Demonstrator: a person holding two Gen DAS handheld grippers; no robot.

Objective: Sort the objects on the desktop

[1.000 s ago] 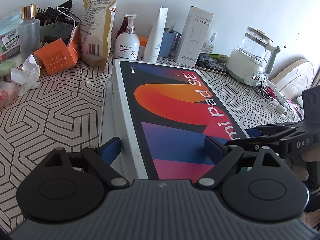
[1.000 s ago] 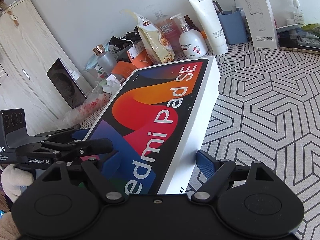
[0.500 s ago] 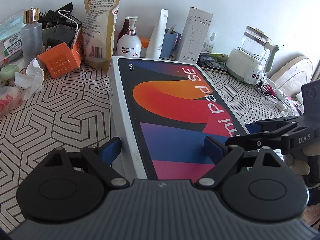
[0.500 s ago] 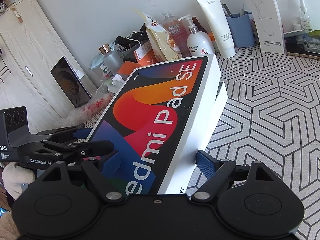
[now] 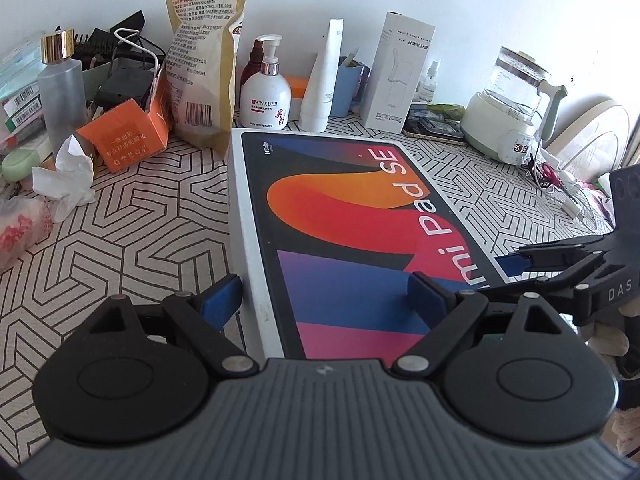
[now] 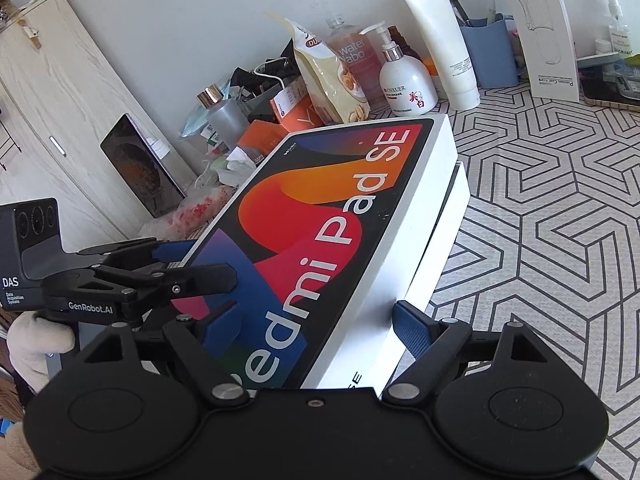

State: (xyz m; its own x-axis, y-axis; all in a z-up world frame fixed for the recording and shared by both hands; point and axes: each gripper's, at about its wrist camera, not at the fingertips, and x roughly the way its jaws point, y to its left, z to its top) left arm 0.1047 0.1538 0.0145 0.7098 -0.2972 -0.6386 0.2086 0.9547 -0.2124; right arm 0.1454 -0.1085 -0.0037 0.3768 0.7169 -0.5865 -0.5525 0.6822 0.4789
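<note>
The desk (image 5: 132, 240), covered in a black-and-white geometric pattern, carries a large tablet box (image 5: 340, 216) that runs from its near edge toward the clutter at the back edge. In the right wrist view the box's printed lid sits tilted, with the white base (image 6: 448, 240) showing beneath it along the right side. The left gripper (image 5: 324, 296) is at the box's near left corner with its fingers apart: one blue pad hangs just beside the box's left wall, the other above the printed top. The right gripper (image 6: 316, 322) is at the near right corner, fingers likewise apart, one pad over the lid and one beside the right wall. Whether any pad actually touches the cardboard cannot be told. Along the back edge stand a glass kettle (image 5: 512, 112) toward the right corner, a tall white carton (image 5: 396, 76), a tan pouch (image 5: 204, 72) and a white pump bottle (image 5: 266, 96). Near the left edge lie an orange carton (image 5: 124, 140) and a crumpled tissue (image 5: 68, 176)
</note>
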